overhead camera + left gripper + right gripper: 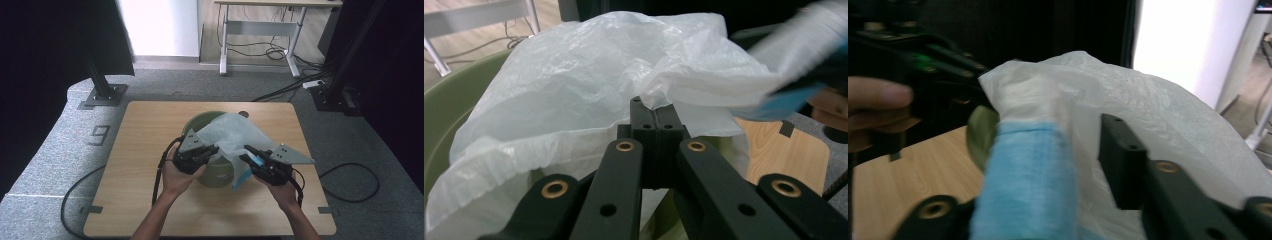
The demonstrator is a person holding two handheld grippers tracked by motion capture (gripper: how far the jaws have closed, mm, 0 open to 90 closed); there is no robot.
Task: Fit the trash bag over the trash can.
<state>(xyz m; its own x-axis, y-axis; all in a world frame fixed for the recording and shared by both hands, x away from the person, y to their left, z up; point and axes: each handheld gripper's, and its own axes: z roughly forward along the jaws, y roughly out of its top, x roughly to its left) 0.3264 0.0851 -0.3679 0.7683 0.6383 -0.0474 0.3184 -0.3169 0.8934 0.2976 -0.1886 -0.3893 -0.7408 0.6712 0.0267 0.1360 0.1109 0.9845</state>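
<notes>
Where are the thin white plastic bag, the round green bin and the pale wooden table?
thin white plastic bag [589, 65]: left gripper view, on its crinkled upper side.
round green bin [217, 175]: high view, on its near outer wall.
pale wooden table [135, 165]: high view, on a bare part left of the bin.

**A recording lab, by the look of it**

We're looking down on a small wooden table standing on grey carpet, with a big "9" marked on the floor off to the left of the grippers. Black metal rig posts are bolted down beyond the table's far corners, dark curtains hang at both sides, and cables snake everywhere. Farther back sits a height-adjustable desk with wires dangling beneath it. A test bay, not a home.
</notes>
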